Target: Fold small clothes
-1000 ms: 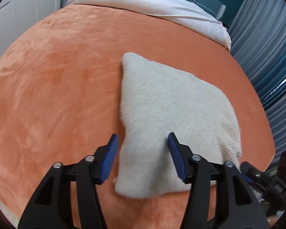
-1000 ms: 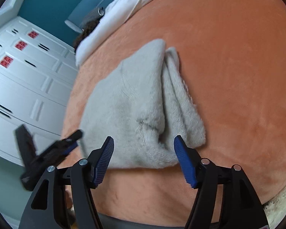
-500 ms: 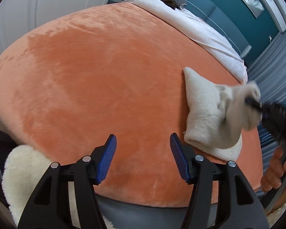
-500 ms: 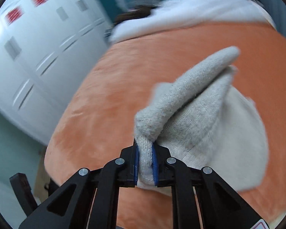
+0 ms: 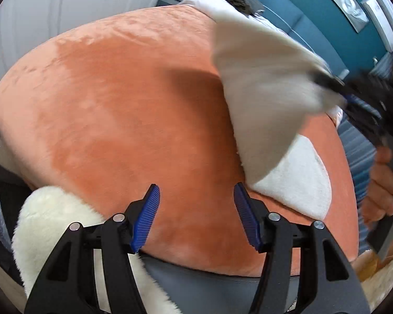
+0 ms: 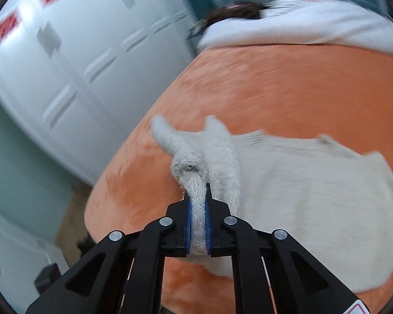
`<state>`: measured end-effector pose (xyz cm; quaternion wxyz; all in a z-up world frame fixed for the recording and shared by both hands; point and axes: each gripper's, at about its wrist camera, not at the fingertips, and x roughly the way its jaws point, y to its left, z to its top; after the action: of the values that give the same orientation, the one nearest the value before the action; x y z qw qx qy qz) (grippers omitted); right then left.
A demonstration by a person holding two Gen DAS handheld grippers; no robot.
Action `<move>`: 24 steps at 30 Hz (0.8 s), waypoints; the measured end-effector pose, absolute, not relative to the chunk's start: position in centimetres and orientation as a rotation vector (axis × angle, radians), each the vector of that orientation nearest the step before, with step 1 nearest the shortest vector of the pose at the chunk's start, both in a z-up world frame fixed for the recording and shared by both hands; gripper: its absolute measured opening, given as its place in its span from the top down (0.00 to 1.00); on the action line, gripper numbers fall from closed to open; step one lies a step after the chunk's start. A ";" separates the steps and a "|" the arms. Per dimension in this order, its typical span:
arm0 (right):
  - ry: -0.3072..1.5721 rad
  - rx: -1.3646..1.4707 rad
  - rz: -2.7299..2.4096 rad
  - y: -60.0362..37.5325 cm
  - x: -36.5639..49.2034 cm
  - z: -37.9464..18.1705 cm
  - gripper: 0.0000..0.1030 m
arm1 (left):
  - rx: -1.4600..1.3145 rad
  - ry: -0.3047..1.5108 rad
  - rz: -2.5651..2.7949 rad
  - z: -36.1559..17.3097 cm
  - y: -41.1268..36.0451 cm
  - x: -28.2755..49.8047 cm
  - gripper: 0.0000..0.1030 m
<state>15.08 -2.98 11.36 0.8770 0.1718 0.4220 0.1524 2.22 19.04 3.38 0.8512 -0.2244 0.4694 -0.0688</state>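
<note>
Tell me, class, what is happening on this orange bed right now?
A person with a handheld gripper in each hand is folding a small cream knit garment on an orange blanket. The right gripper is shut on a bunched part of the garment and holds that part up off the blanket, while the rest lies flat. The left gripper is open and holds nothing, off to the side of the garment.

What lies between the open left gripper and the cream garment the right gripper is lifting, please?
Only bare orange blanket separates the left gripper from the cream garment, shown in the left wrist view.
</note>
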 end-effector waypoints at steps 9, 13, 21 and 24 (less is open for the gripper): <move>1.087 0.724 -0.089 -26.0 4.2 -3.9 0.88 | -0.473 0.996 -0.349 3.7 10.6 6.9 0.37; 0.922 0.849 -0.043 -28.0 1.4 -2.4 0.81 | -0.496 0.989 -0.440 5.0 5.9 10.5 0.30; 0.971 0.743 -0.036 -28.4 7.4 -2.9 0.49 | -0.471 1.070 -0.399 2.9 -0.4 15.8 0.18; 0.987 0.699 0.003 -27.1 8.7 -2.1 0.79 | -0.395 1.182 -0.342 1.1 -1.4 16.9 0.34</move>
<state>8.67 -27.13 -2.07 0.8228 0.3284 0.4638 0.0014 16.94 -1.44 1.09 0.7984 -0.1841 0.5507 -0.1592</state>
